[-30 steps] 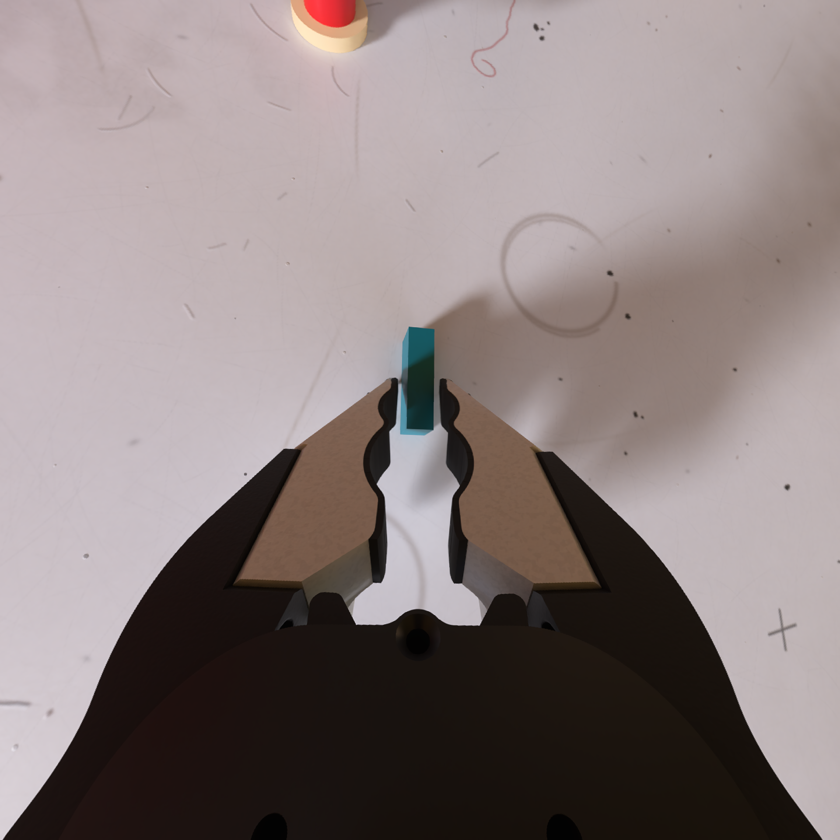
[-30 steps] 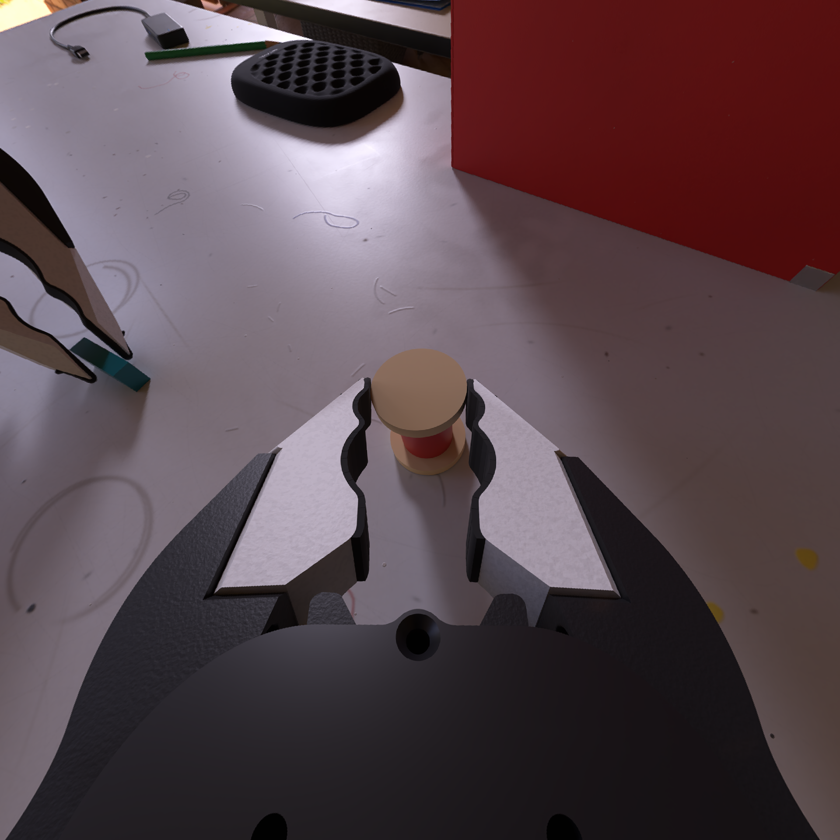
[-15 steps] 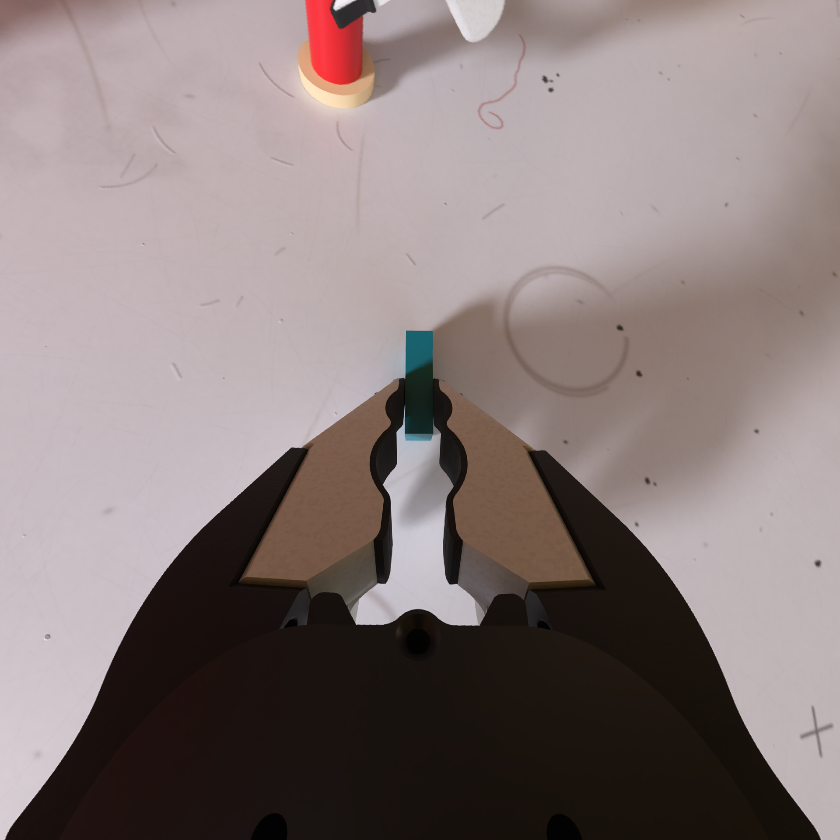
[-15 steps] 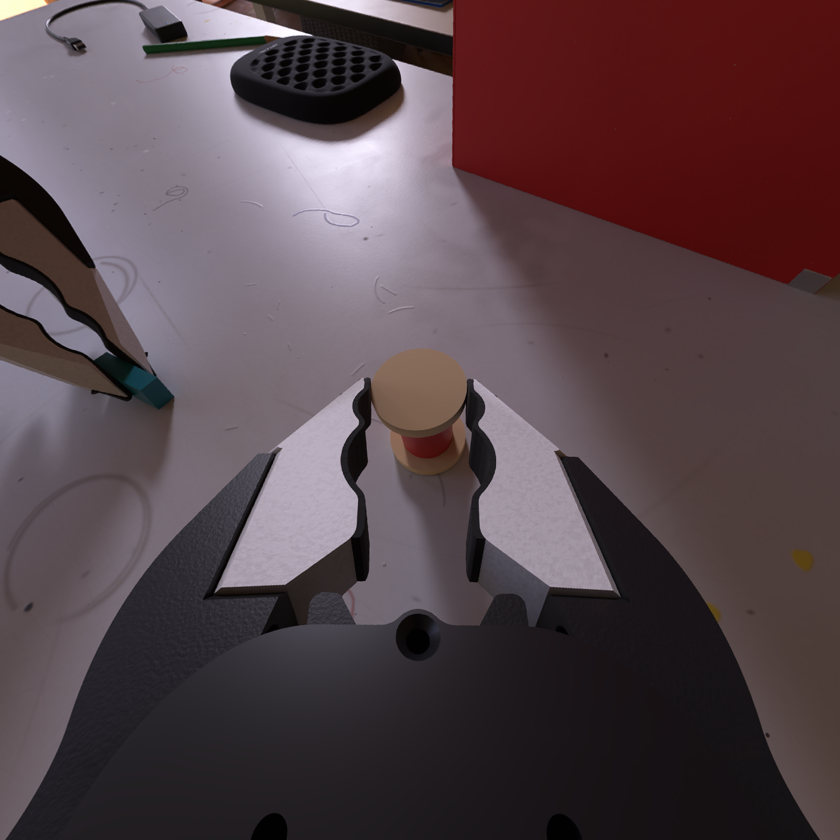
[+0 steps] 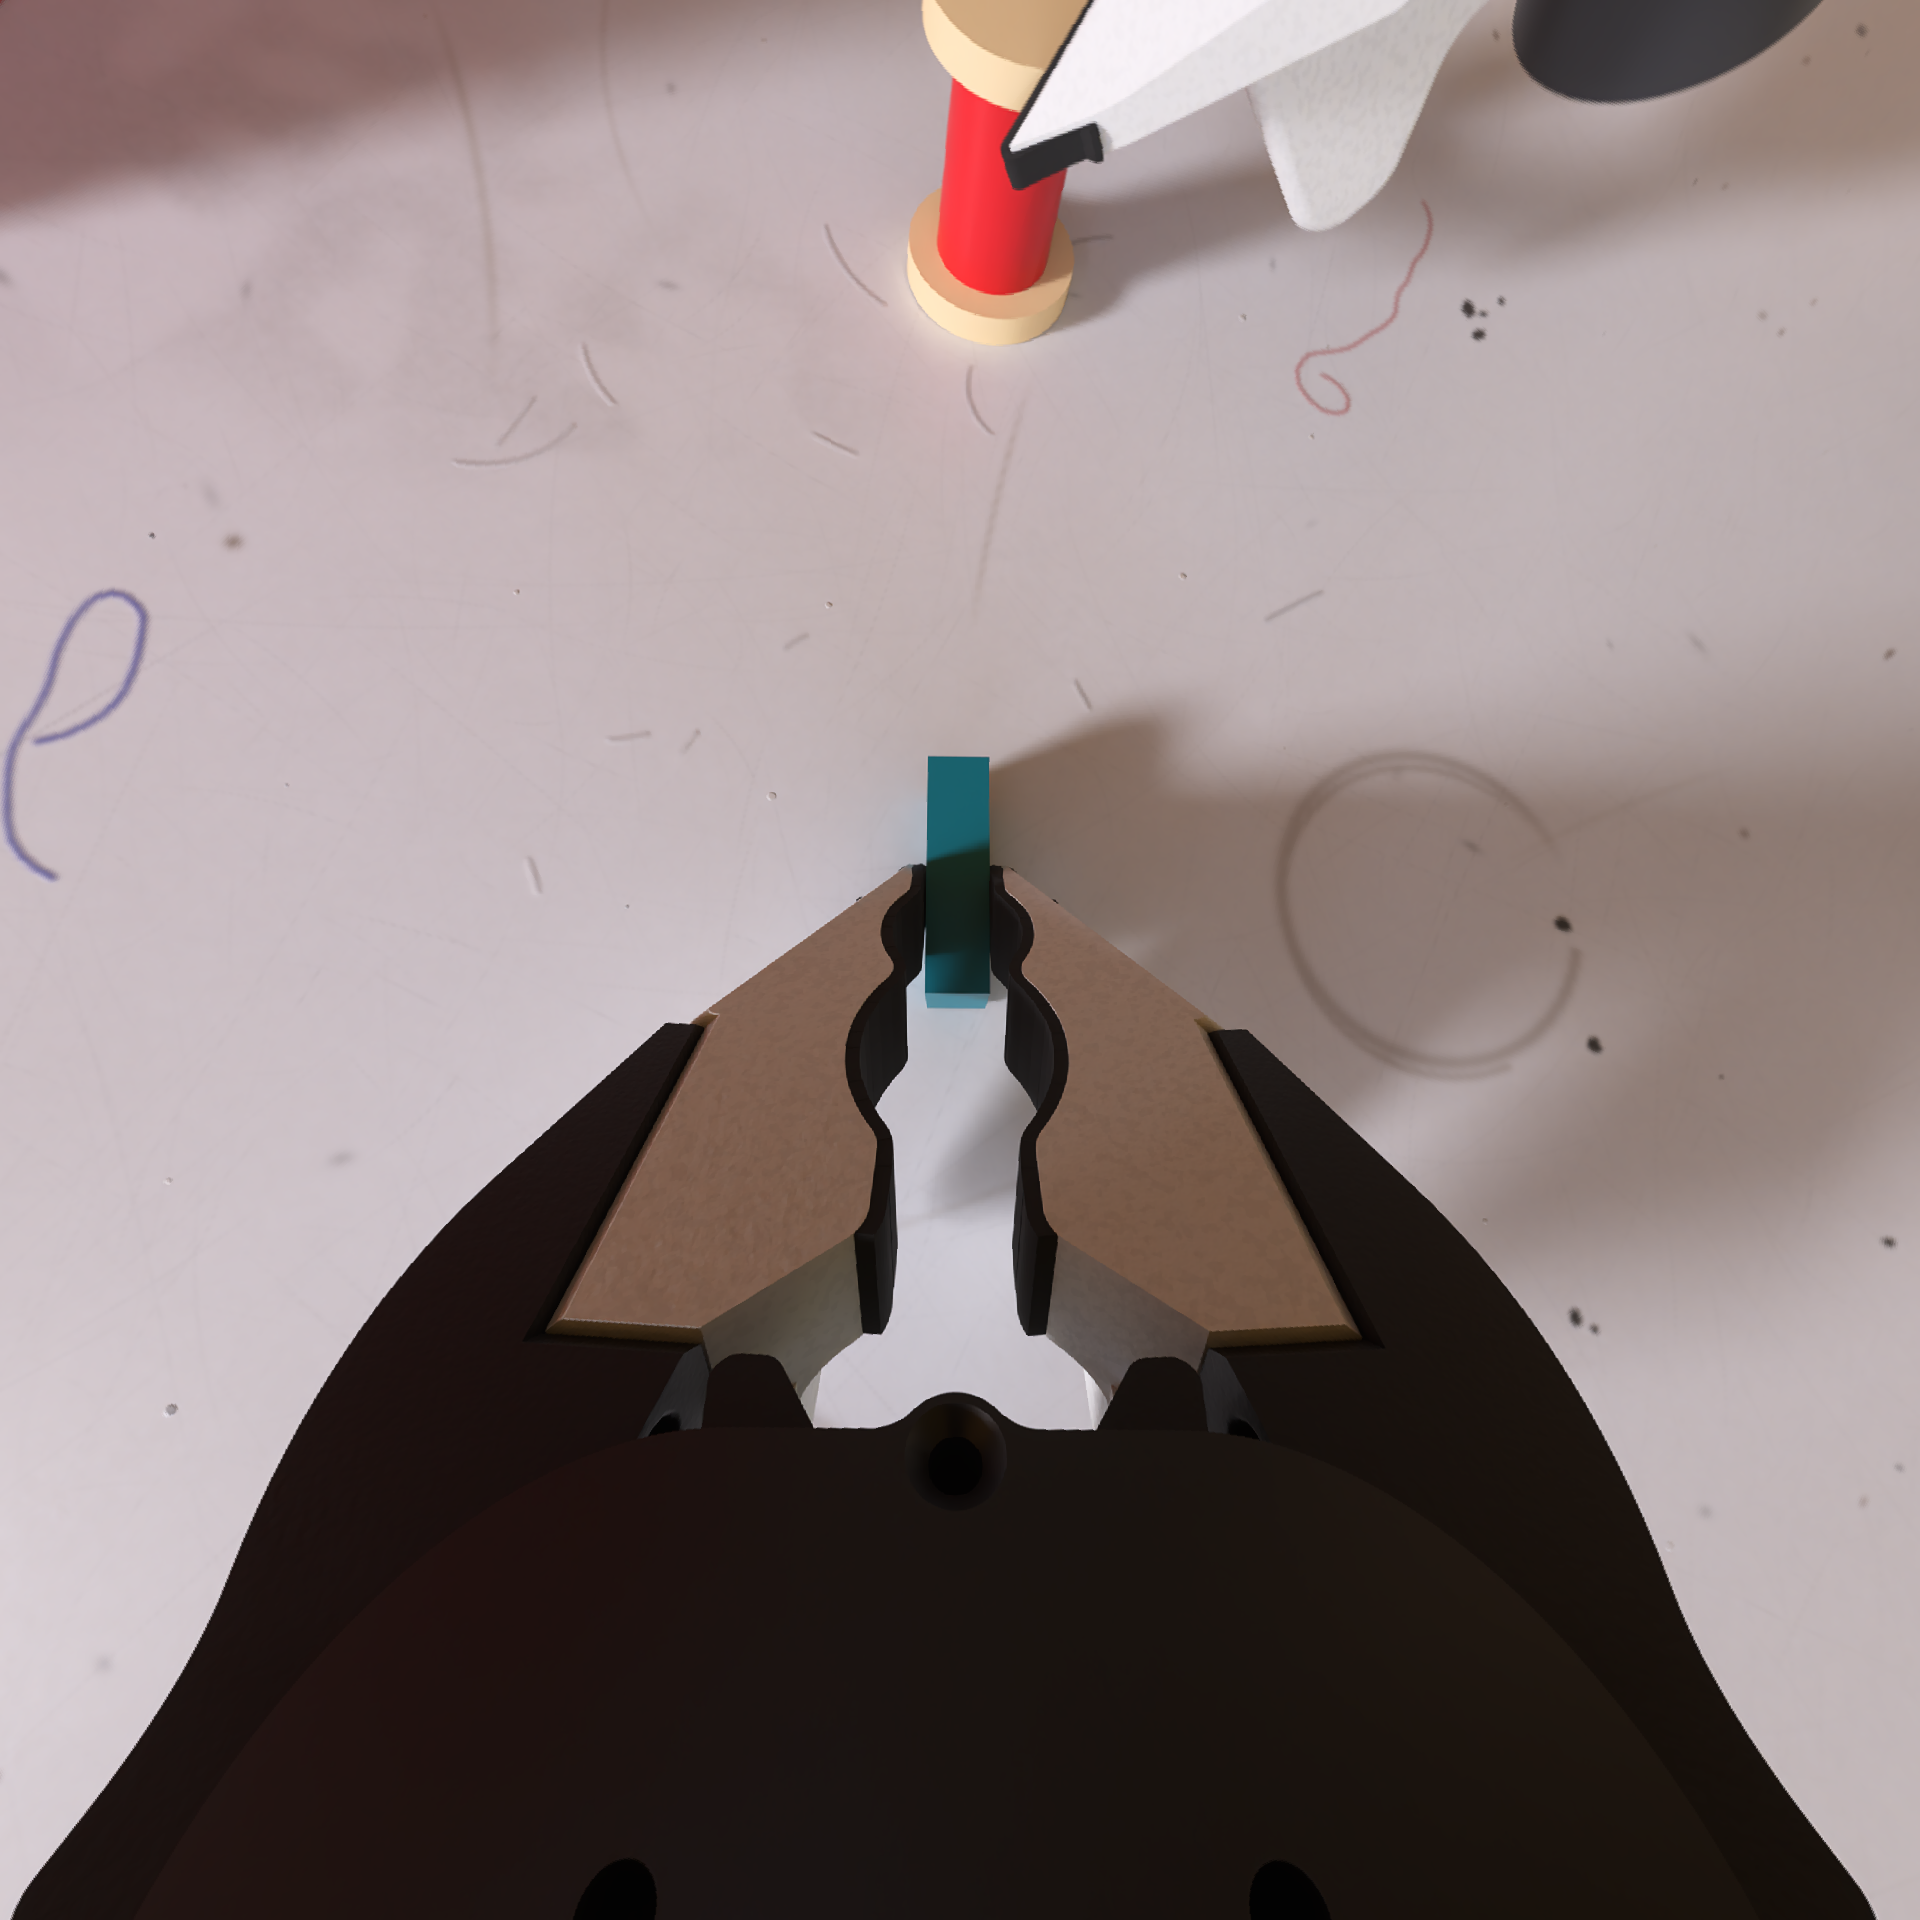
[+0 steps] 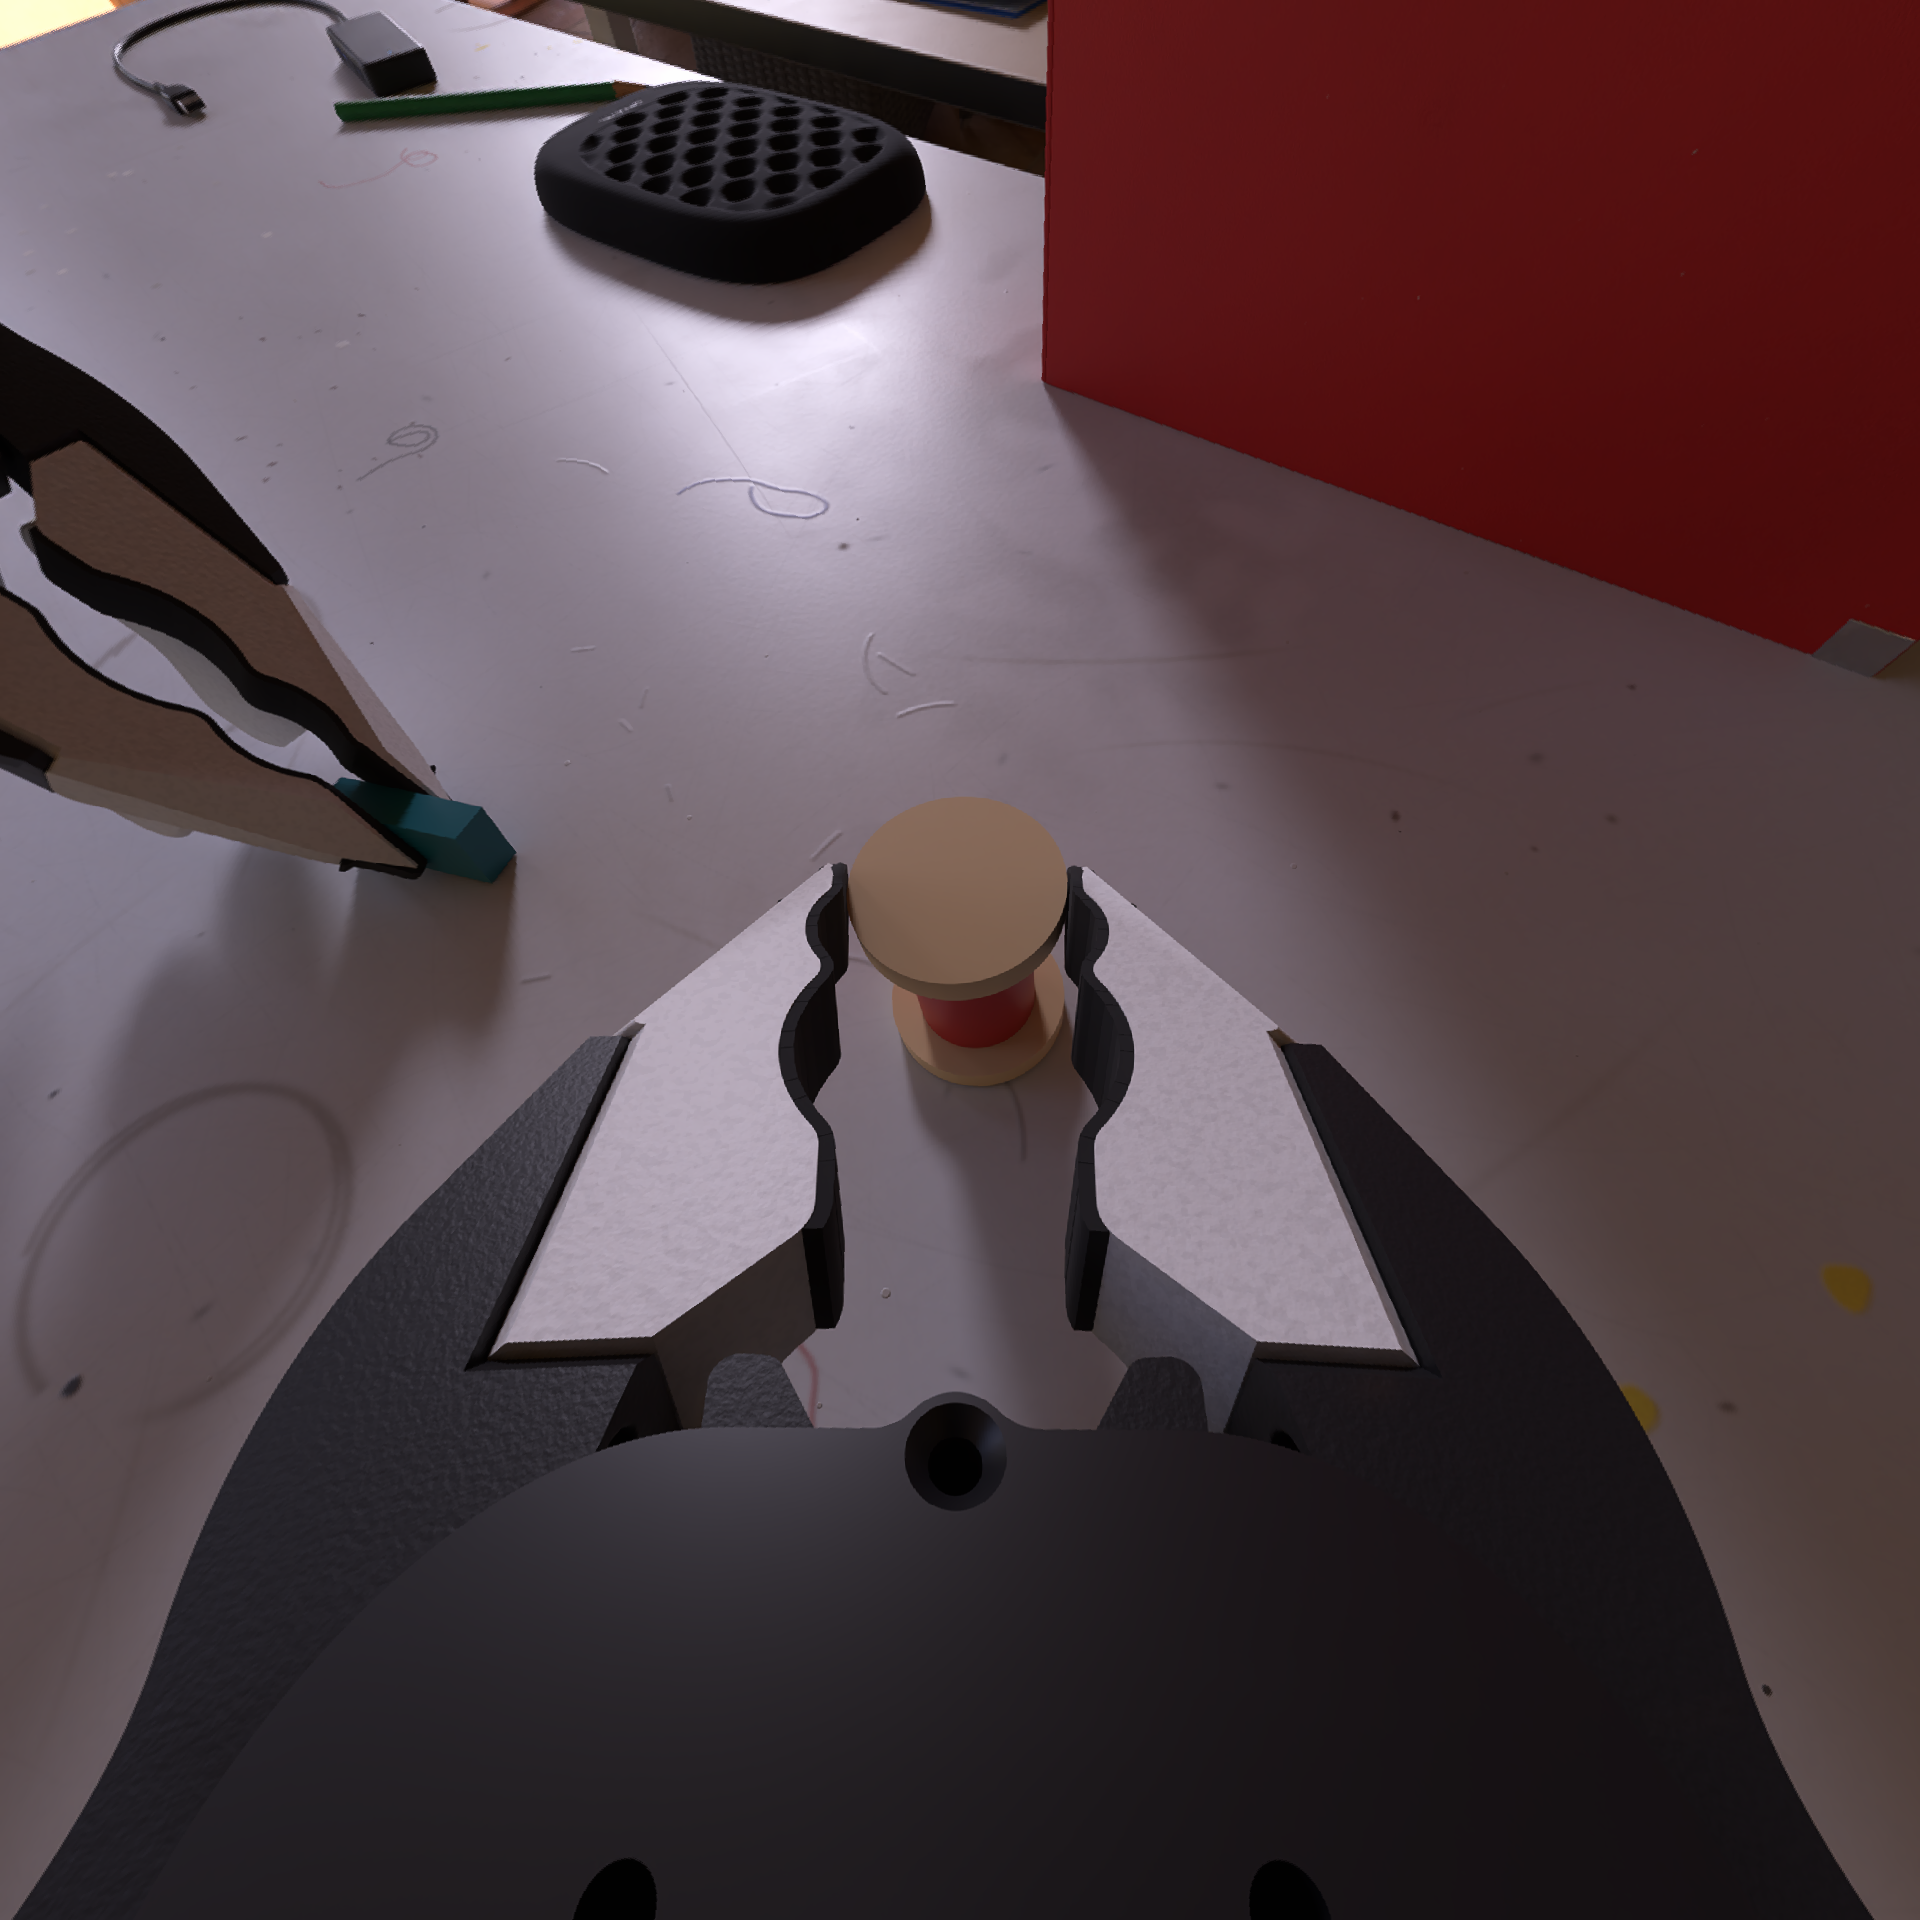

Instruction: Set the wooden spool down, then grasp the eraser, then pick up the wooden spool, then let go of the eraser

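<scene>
Scuffed pale counter [image 6: 1195,644], red box [image 6: 1507,260] behind. Left gripper [image 5: 957,883] pinching teal eraser [image 5: 957,821] at fingertips, eraser low on counter. Right gripper [image 6: 957,883] straddling upright wooden spool [image 6: 961,935], fingers [image 6: 717,1122] at top flange, contact hard to judge. Risks, likely: flange slipping out during lift, spool tipping; shallow eraser pinch twisting loose early.

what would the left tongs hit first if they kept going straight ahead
Beyond the teal eraser they grip, probably the wooden spool standing upright ahead, slightly right of the line, with the right tongs around its top. Depth is uncertain.
</scene>
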Tool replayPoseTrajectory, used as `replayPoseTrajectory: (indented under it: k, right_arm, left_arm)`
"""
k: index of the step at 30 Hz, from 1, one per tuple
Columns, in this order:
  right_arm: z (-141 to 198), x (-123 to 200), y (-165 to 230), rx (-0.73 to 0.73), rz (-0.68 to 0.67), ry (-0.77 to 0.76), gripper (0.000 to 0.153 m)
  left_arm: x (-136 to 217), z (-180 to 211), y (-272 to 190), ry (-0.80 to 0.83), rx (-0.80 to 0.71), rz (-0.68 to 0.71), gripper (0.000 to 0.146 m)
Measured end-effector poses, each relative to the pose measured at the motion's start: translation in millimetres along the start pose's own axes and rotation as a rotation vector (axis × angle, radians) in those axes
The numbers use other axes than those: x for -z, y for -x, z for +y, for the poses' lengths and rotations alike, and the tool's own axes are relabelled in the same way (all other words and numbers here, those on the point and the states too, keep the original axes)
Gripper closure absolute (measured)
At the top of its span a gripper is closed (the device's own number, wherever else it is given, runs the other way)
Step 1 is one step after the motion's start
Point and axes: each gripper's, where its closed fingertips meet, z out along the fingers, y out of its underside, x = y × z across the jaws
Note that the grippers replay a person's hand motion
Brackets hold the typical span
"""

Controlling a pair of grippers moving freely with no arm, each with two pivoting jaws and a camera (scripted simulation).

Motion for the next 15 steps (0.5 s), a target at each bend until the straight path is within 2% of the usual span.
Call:
replayPoseTrajectory:
  k: [8, 10, 15]
  right_arm:
    - [-0.4, 0.6, -0.3, -0.008, 0.003, -0.014, 0.111]
    - [-1.6, 1.8, -1.3, -0.023, 0.0, -0.026, 0.111]
    - [-3.6, 3.7, -3.3, -0.049, -0.006, -0.043, 0.111]
  left_arm:
    - [-0.1, -0.5, 0.1, -0.005, 0.009, 0.015, 0.134]
    - [0.8, -1.3, -1.8, -0.008, 0.012, 0.02, 0.115]
    - [5.2, -5.0, -2.8, -0.055, 0.05, 0.071, 0.1]
